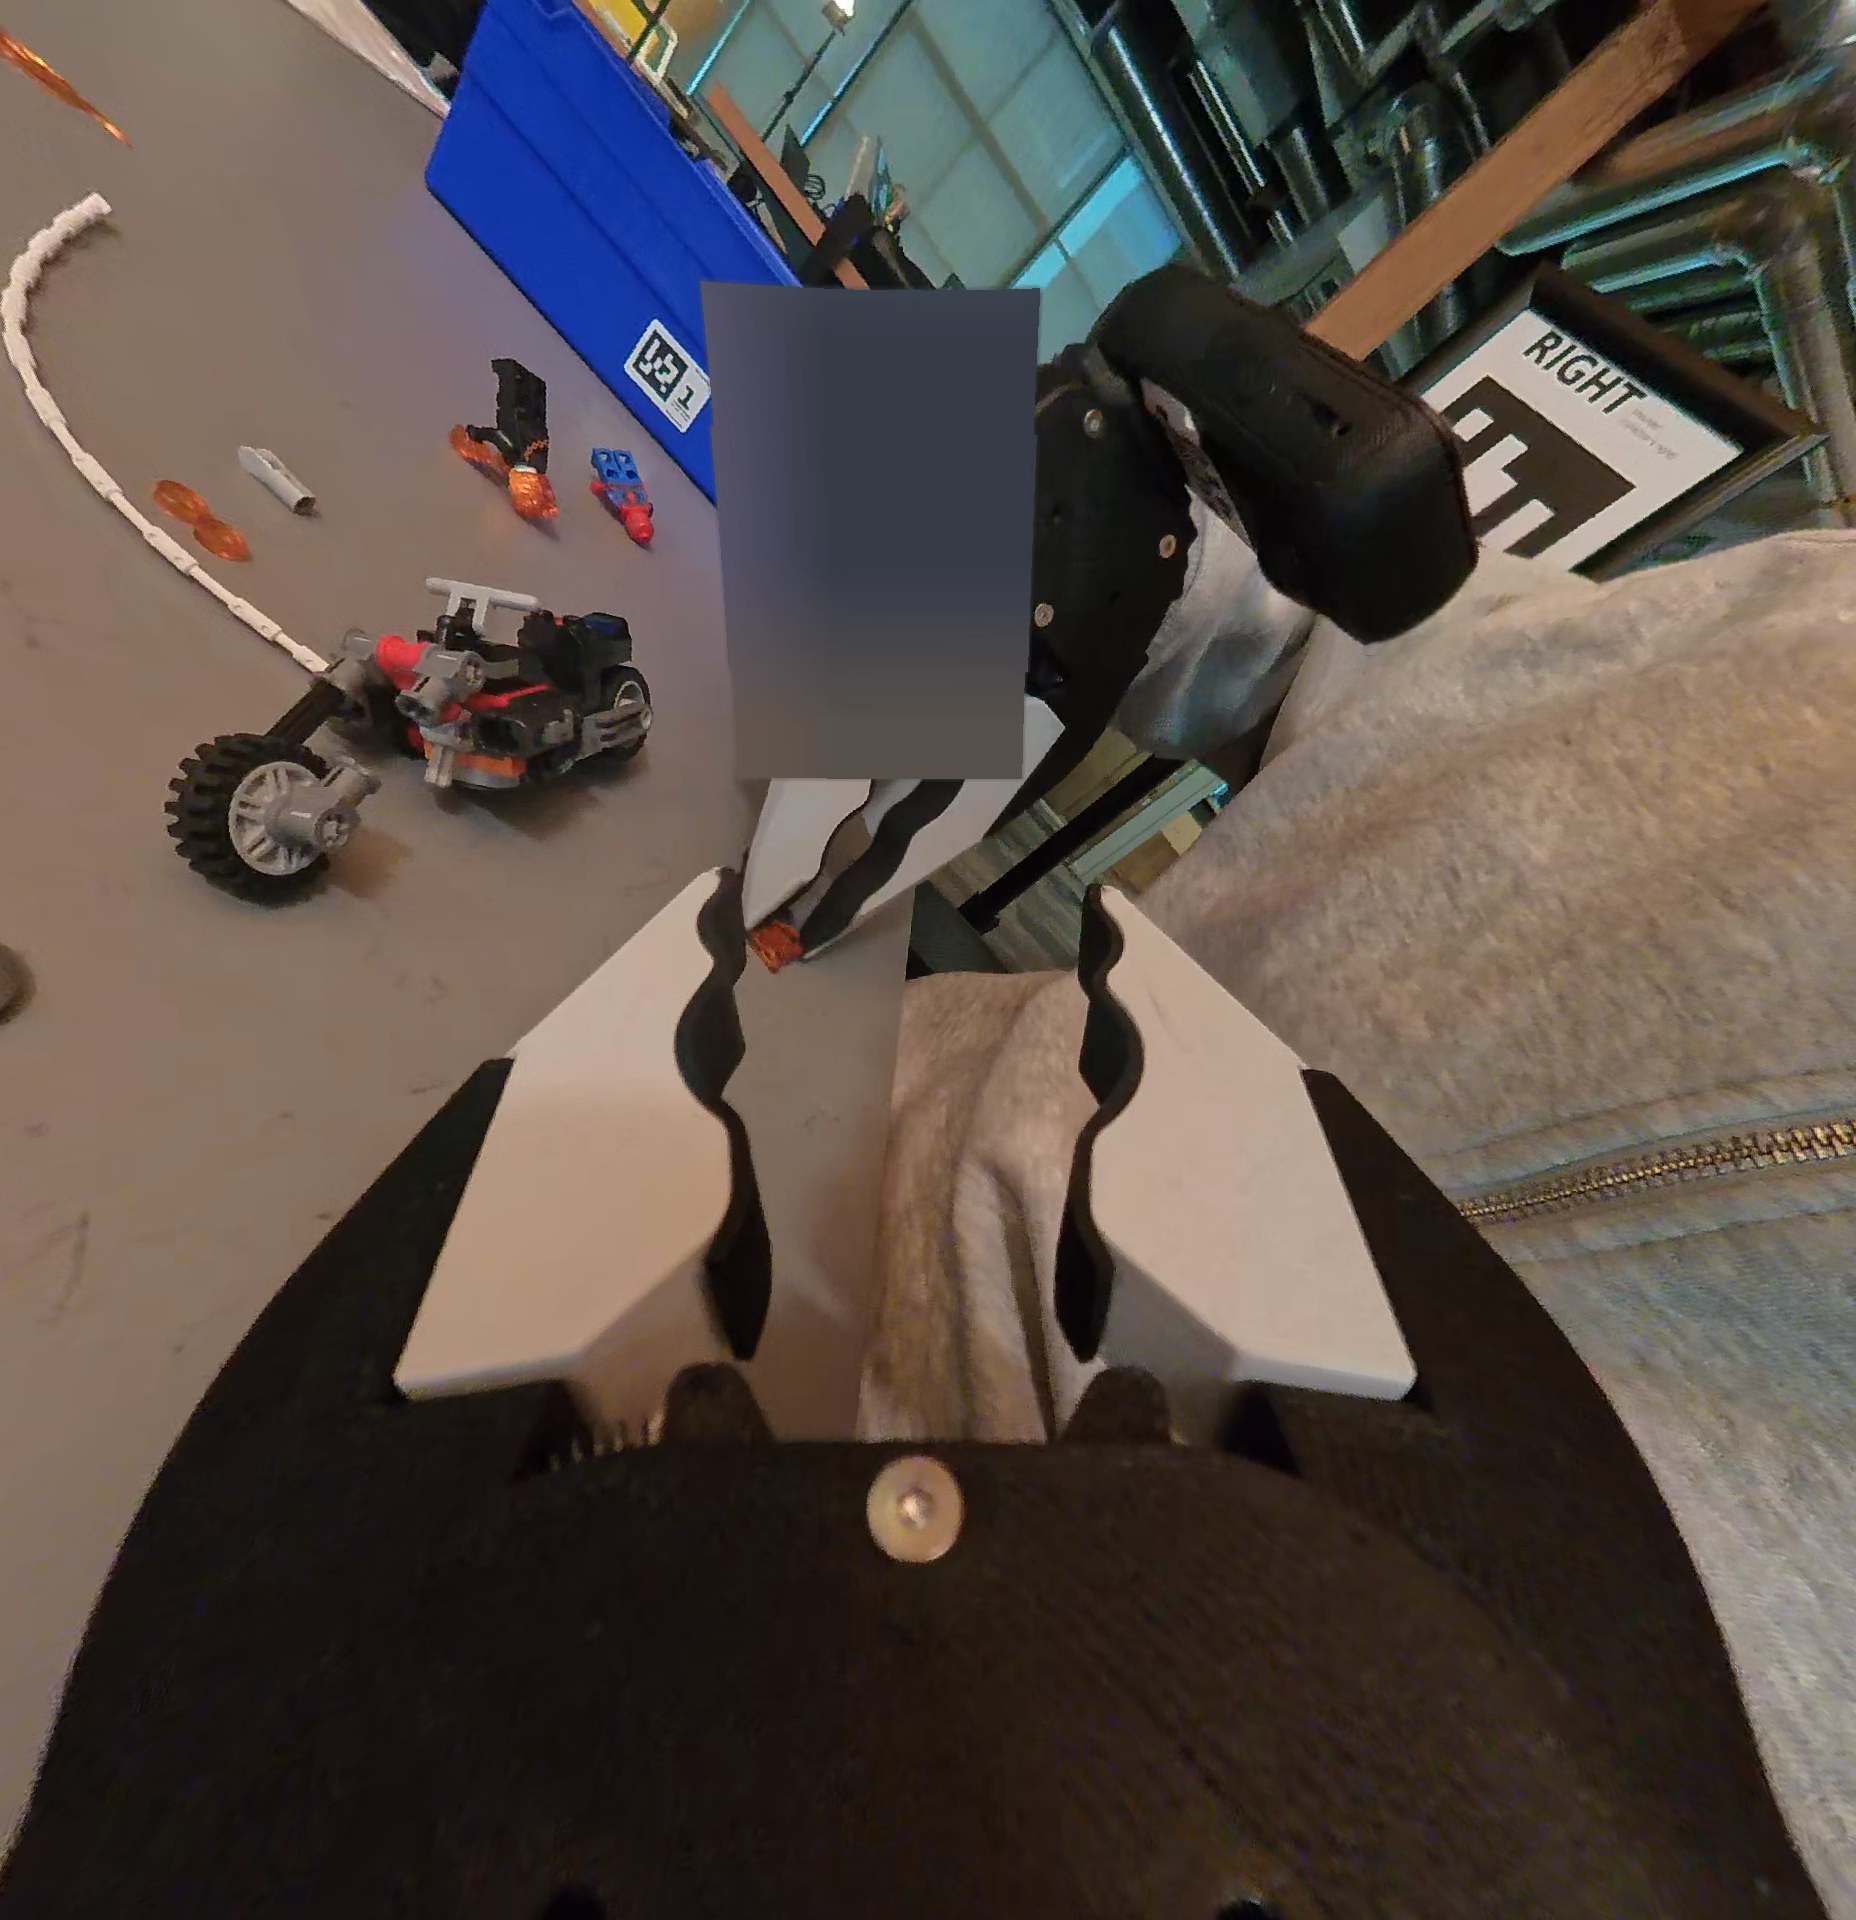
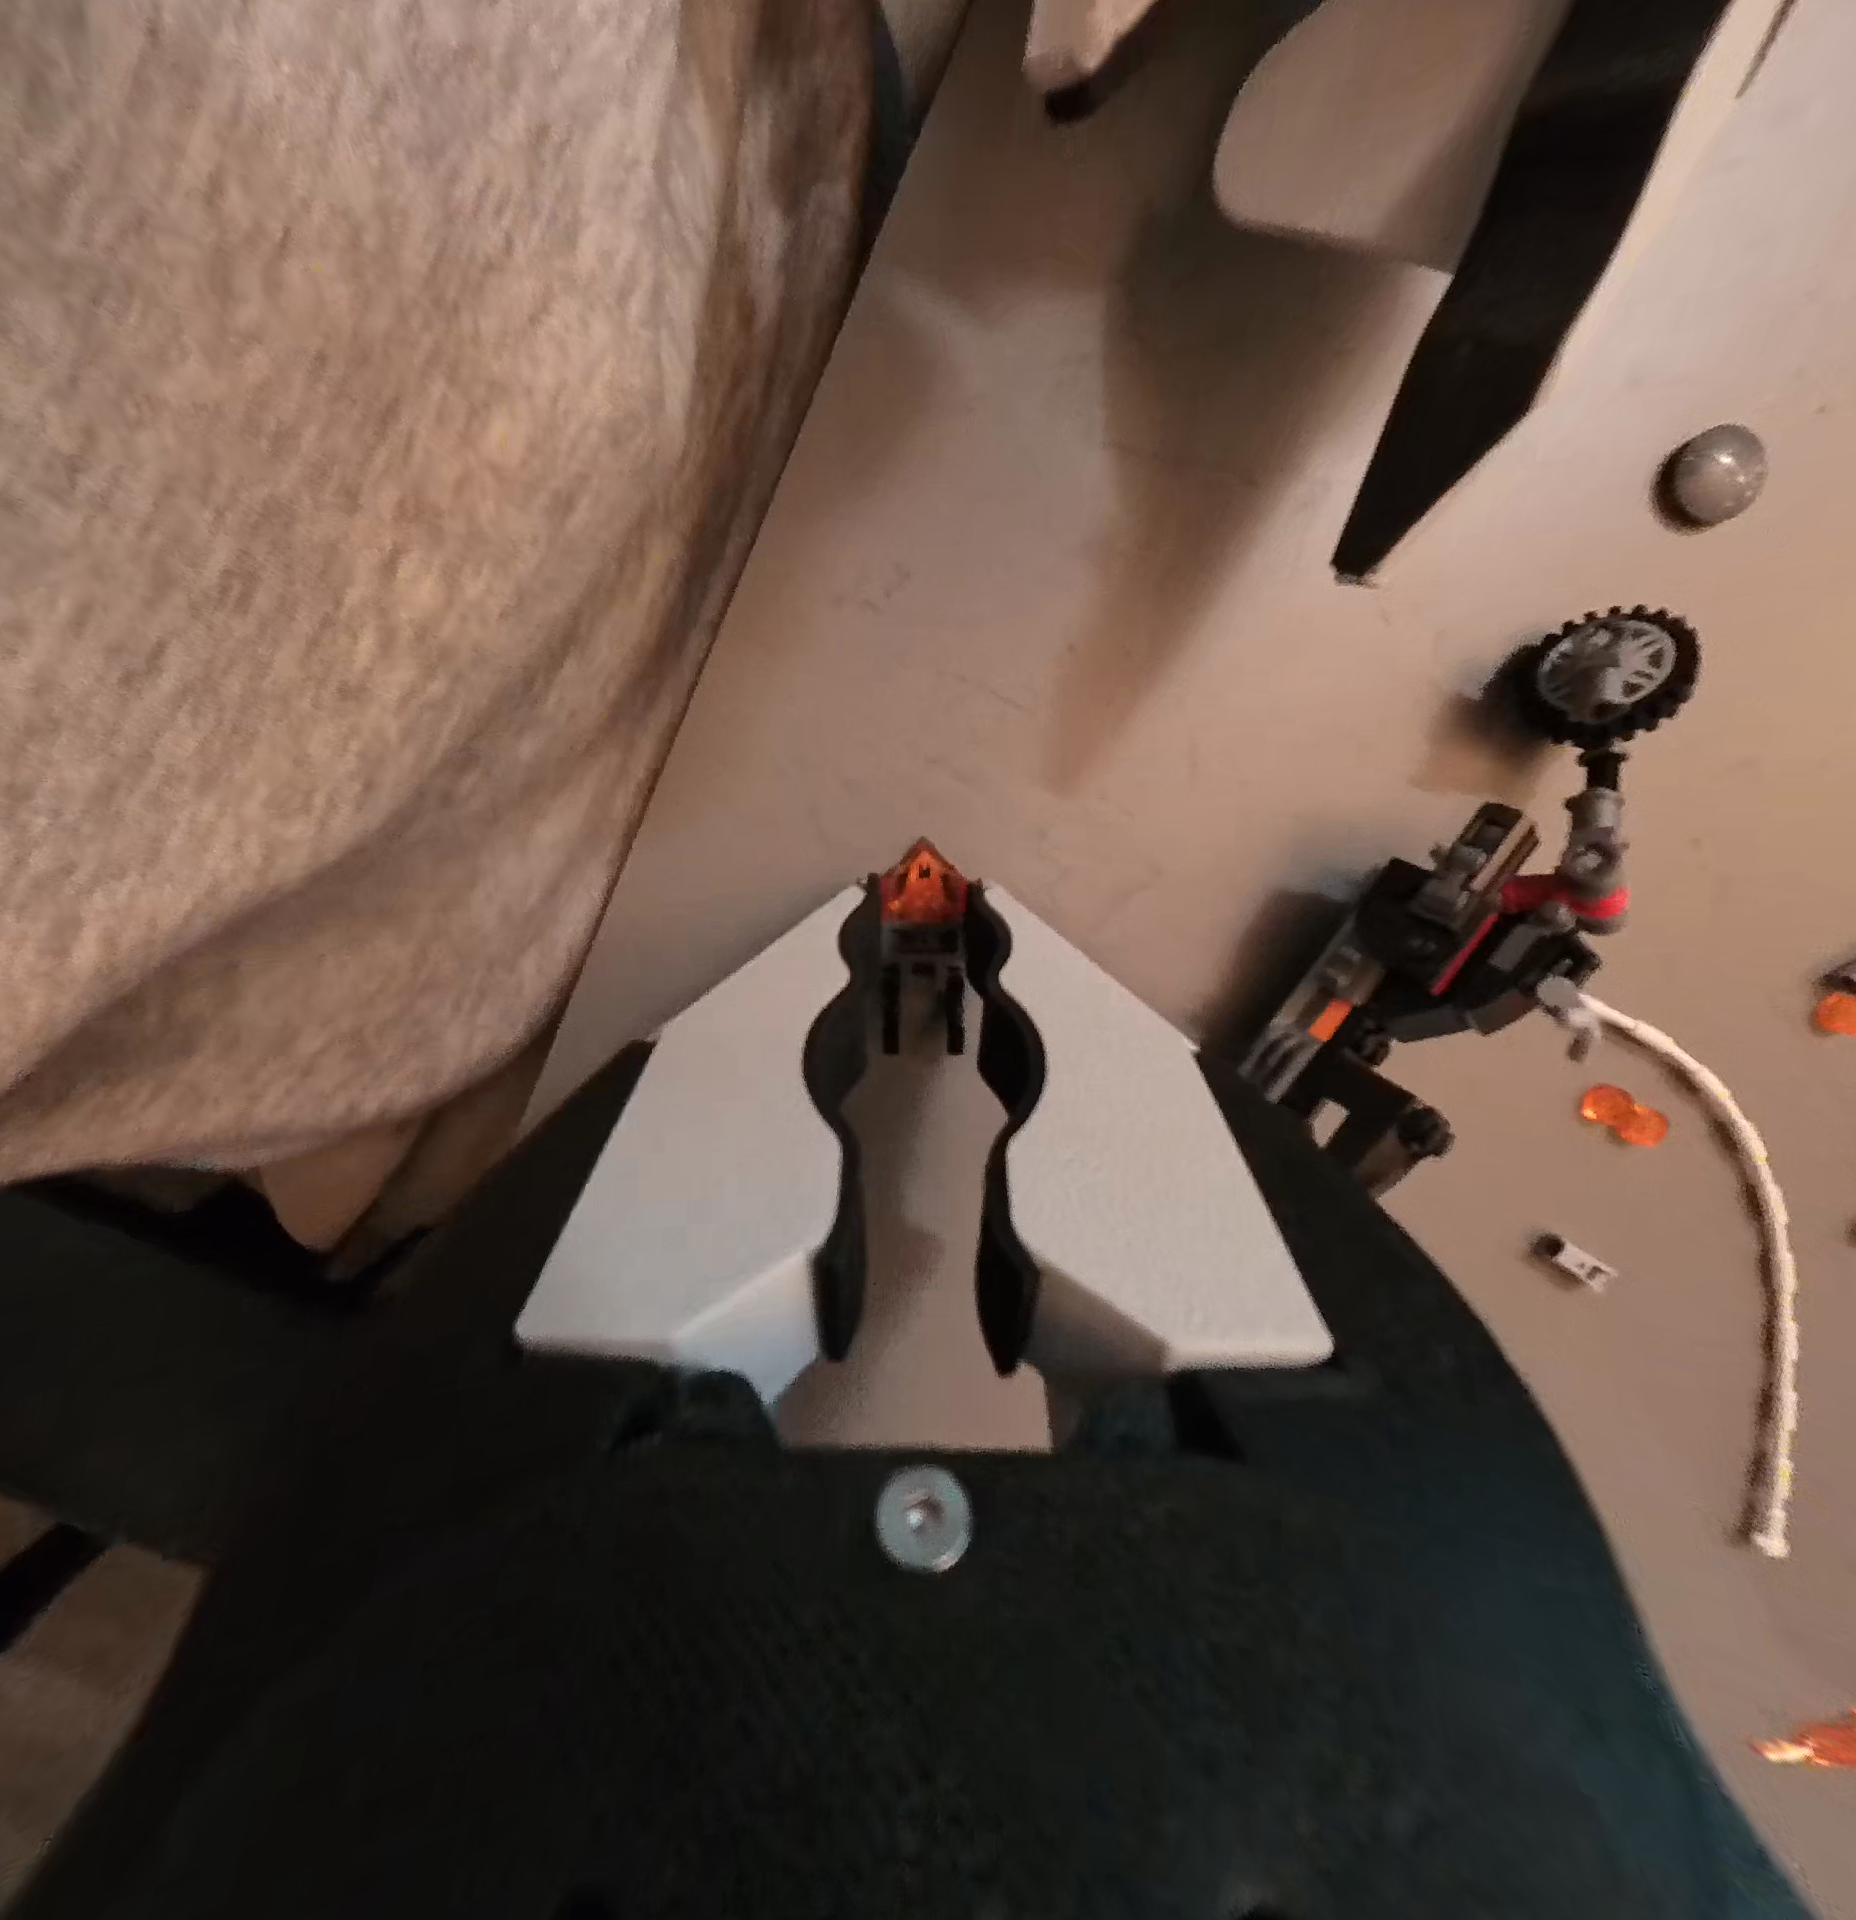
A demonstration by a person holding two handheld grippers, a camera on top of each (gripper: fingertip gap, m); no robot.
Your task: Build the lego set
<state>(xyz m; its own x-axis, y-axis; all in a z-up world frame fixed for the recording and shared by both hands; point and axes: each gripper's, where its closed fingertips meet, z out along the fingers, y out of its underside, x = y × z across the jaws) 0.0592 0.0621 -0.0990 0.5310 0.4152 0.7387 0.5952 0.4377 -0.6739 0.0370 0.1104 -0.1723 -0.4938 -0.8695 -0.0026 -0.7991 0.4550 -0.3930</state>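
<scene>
Left wrist view, far left: white chain [image 1: 46, 353] curves across the grey table [image 1: 280, 1039], its end meeting the motorbike's front

Loose parts: orange discs [image 1: 199, 520], grey pin [image 1: 277, 480] and a blue-red piece [image 1: 623, 490] lie spread apart, probably so each can be picked singly

Motorbike [image 1: 425, 717]: part-built, on its side near the blue bin [image 1: 591, 197], well apart from both tools

Left gripper [image 1: 908, 1122]: jaws wide apart, empty, over the table edge and a grey sweater [image 1: 1526, 883], likely waiting to assist

Right gripper [image 2: 922, 914]: jaws closed on a small orange-tipped piece [image 2: 919, 894], pinched at the tips so its end stays exposed for fitting
</scene>
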